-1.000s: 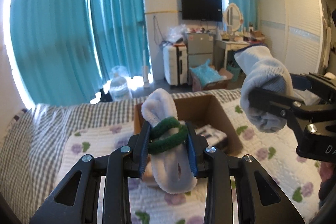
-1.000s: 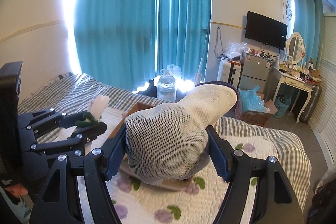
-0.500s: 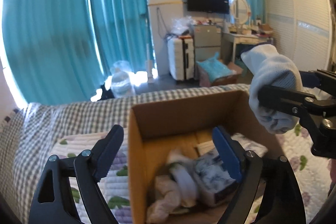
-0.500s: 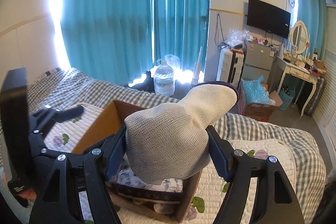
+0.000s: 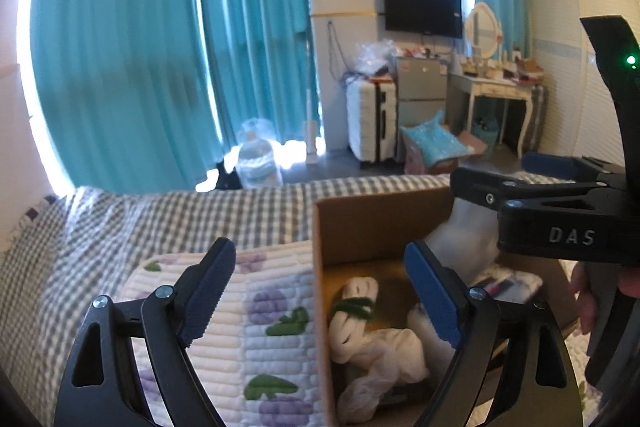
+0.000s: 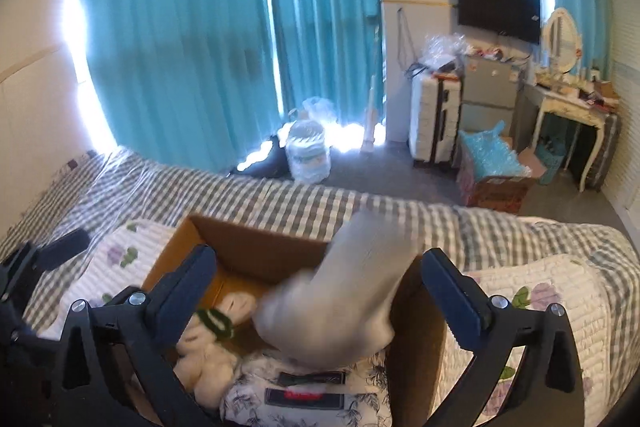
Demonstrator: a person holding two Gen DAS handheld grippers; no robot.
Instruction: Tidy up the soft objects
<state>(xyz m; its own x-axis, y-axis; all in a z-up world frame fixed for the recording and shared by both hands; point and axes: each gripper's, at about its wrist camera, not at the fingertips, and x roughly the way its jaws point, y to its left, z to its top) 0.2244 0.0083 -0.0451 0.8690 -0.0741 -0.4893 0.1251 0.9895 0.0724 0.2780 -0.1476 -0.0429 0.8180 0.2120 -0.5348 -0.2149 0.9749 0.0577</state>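
Here, one grey-white sock (image 6: 340, 291), blurred, slants toe-up toward upper right over the cardboard box (image 6: 256, 247) | right gripper (image 6: 320, 291) jaws spread, gripping nothing | left gripper (image 5: 320, 291) jaws spread, empty | one green-banded white roll (image 5: 356, 311) lies in the box.

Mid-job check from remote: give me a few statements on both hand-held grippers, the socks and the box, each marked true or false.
1. The left hand-held gripper is open and holds nothing. True.
2. The right hand-held gripper is clamped on the grey sock. False: its jaws stand wide, and the blurred sock is between them, over the cardboard box.
3. The white sock with the green band lies inside the box. True.
4. The box stands on the floor. False: it sits on the floral quilt on the bed.
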